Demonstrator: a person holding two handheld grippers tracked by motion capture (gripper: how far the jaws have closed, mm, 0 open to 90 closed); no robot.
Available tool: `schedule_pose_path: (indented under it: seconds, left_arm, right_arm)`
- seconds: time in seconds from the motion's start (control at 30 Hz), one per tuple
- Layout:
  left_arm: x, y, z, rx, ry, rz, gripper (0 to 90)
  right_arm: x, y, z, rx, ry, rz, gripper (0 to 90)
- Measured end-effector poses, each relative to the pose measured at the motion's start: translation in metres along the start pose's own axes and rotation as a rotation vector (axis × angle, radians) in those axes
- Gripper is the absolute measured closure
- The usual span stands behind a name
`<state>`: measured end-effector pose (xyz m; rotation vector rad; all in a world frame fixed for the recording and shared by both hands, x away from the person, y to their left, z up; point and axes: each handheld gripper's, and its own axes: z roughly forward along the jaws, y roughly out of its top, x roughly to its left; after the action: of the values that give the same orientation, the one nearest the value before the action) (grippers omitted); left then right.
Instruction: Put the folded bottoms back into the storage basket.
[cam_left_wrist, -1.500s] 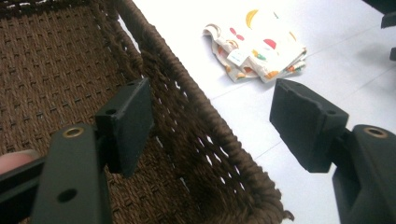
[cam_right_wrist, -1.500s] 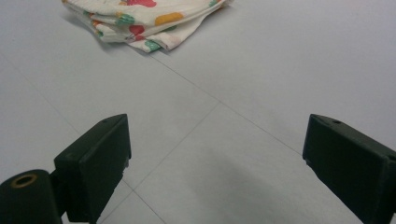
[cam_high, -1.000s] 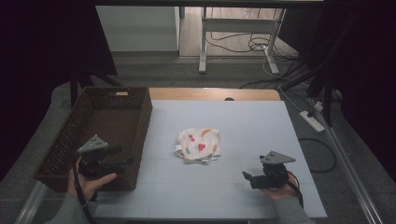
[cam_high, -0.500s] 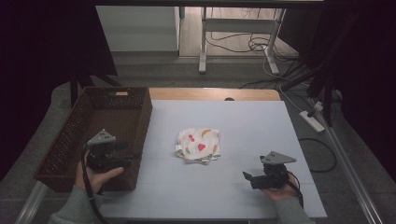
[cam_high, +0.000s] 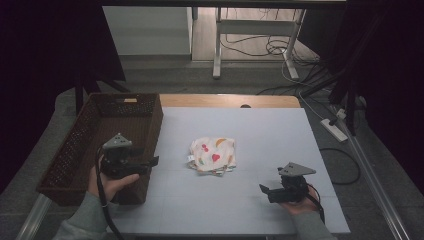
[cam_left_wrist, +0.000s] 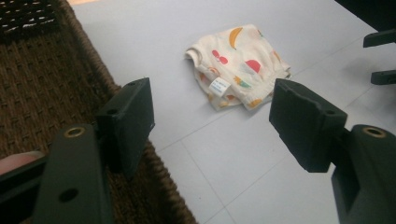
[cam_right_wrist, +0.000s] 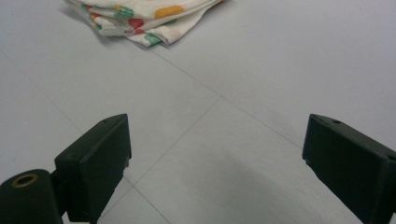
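now your left gripper (cam_high: 150, 162) hovers by the basket (cam_high: 85, 150), fingers apart; right gripper (cam_high: 265, 190) fingers apart too, folded cloth (cam_high: 212, 155) between on the bench (cam_high: 270, 135).

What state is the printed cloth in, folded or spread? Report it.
Folded. The printed cloth lies as a compact stack on the table, layered edges showing.

Left gripper (cam_high: 152, 161): black body, grey three-cornered plate on top, black cable trailing back along a grey-green sleeve (cam_high: 82, 220). Right gripper (cam_high: 264, 189): same black build, same grey plate, black cable, grey sleeve (cam_high: 312, 229). Jaws are blocky, matte black, chamfered pads; brass-coloured screw inserts and small holes on the arms behind them.
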<state>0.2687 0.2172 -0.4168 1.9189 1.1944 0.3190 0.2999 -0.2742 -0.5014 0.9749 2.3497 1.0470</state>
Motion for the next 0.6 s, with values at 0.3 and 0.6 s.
schedule_pose_path:
  seconds: [0.3,0.6]
  left_arm:
    - [-0.005,0.011,0.009,0.011,-0.009,0.014,30.1]
    - [-0.007,0.018,0.023,0.028,-0.021,0.005,30.4]
  right_arm:
    - [0.000,0.000,0.000,0.007,-0.001,0.002,8.6]
    - [0.000,-0.001,0.000,0.000,-0.001,0.002,8.7]
